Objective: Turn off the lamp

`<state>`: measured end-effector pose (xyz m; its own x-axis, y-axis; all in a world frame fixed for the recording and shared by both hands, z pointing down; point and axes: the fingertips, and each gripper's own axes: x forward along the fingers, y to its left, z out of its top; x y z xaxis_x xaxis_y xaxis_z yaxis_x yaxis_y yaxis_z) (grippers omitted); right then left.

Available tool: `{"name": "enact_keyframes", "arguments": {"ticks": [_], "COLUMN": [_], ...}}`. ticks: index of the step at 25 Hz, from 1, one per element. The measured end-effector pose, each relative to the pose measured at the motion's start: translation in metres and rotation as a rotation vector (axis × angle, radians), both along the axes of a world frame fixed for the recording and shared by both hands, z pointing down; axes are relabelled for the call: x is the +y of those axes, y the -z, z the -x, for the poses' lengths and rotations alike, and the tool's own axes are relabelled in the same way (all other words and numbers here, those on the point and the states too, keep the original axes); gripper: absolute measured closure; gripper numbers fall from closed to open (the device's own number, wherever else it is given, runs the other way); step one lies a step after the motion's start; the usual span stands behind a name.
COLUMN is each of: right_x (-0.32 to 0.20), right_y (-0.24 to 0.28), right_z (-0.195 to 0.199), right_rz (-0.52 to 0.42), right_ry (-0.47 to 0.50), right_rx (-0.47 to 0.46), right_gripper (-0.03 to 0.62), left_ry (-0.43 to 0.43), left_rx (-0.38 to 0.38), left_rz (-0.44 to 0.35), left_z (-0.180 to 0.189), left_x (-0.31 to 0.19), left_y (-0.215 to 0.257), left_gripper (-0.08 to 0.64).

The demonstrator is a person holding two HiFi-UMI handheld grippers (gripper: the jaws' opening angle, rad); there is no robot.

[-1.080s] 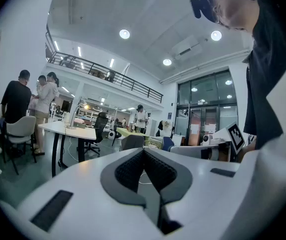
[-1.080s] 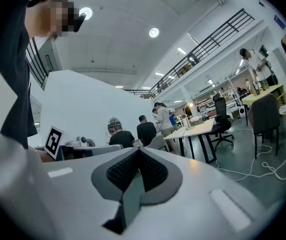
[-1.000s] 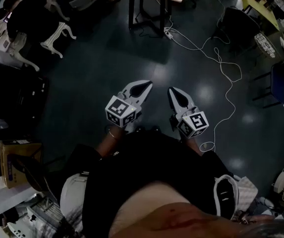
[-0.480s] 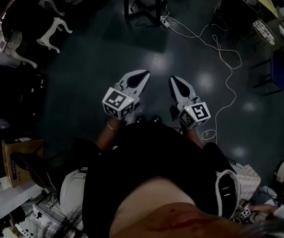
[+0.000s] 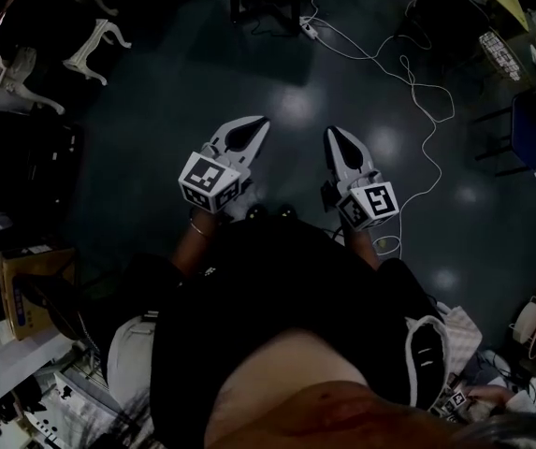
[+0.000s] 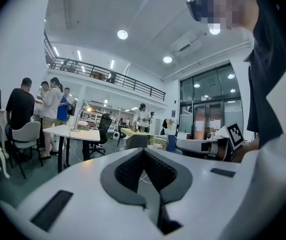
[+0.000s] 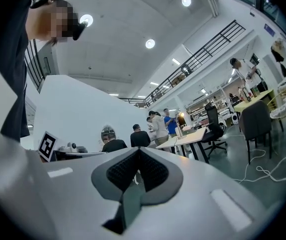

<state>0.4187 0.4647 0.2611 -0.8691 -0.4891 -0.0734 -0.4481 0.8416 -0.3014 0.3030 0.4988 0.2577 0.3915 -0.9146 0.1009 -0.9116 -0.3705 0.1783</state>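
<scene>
Dim open office, dark floor (image 5: 155, 110) underfoot. The lamp (image 6: 79, 117) is lit, standing on the white desk (image 6: 65, 131), with people gathered just beyond that desk. Left gripper (image 5: 264, 120) and right gripper (image 5: 331, 132) are side by side well short of the desk, both with jaws pinched together on nothing.
</scene>
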Motion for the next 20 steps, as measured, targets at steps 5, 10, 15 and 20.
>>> {"name": "enact_keyframes", "arguments": {"ticks": [5, 10, 15, 20], "right_x": [-0.016, -0.029, -0.047, -0.076], "right_y": [0.005, -0.002, -0.005, -0.005], "right_z": [-0.007, -0.002, 0.006, 0.027], "right_rz": [-0.002, -0.014, -0.001, 0.016], "right_ry": [0.042, 0.054, 0.024, -0.005], "right_rx": [-0.036, -0.014, -0.009, -0.012], "right_gripper": [0.591, 0.591, 0.591, 0.591], "left_ry": [0.036, 0.068, 0.038, 0.005], "left_rx": [-0.030, -0.002, 0.004, -0.020], "left_rz": [-0.016, 0.013, 0.023, 0.004], "left_z": [-0.006, 0.006, 0.019, 0.040], "left_x": [-0.010, -0.018, -0.045, -0.083], "left_y": [0.002, -0.008, -0.018, -0.017], "left_gripper": [0.554, 0.554, 0.554, 0.554]}}
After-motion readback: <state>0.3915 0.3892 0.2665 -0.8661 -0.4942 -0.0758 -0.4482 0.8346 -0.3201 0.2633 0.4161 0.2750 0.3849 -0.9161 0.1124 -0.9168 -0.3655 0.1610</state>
